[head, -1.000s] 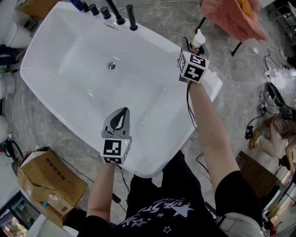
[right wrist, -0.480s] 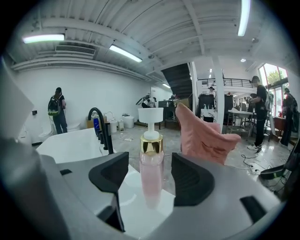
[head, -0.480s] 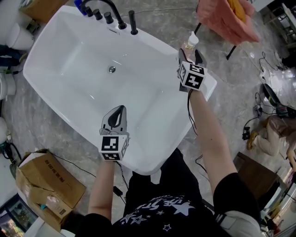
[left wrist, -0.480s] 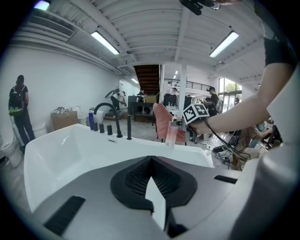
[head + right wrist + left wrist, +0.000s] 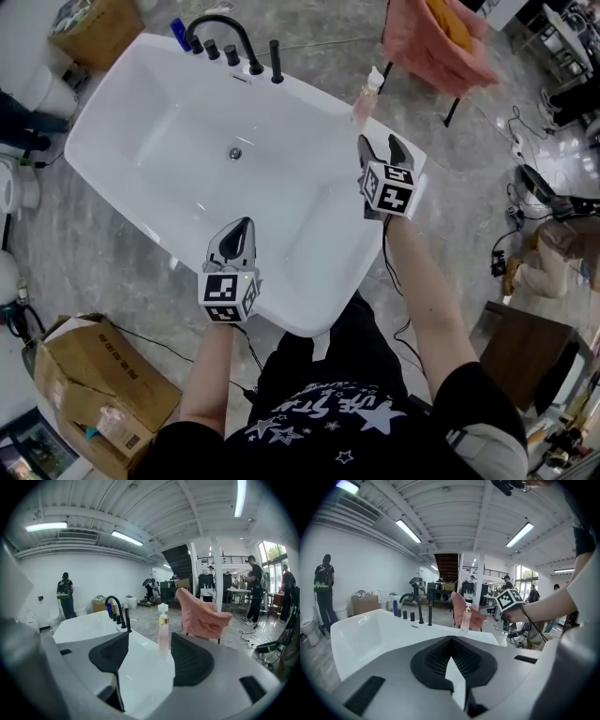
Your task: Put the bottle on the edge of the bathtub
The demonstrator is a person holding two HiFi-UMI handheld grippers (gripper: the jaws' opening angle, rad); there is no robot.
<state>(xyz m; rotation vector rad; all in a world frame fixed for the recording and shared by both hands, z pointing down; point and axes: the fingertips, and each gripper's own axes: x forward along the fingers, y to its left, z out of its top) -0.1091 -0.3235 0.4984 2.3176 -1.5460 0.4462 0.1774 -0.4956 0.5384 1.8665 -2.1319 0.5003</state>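
Observation:
A slim pink bottle [image 5: 367, 98] with a white pump top stands upright on the far right rim of the white bathtub [image 5: 309, 112]. My right gripper [image 5: 382, 148] hangs just short of it, jaws wide open and empty. In the right gripper view the bottle [image 5: 162, 632] rises beyond the spread jaws of that gripper [image 5: 150, 638], apart from both. My left gripper [image 5: 236, 232] hovers over the tub's near rim, shut with nothing in it. The left gripper view shows this gripper [image 5: 451, 640] closed, the bottle [image 5: 466, 619] far off.
A black faucet [image 5: 225, 28] with several black handles and a blue bottle [image 5: 178, 28] sit at the tub's far end. The drain [image 5: 234, 153] lies in the basin. A pink chair [image 5: 431, 37] stands behind the bottle. A cardboard box [image 5: 94, 384] rests on the floor, lower left.
My right gripper's jaws spread off the bottle and drew back toward me. The bottle stays standing on the rim. The left gripper held its place.

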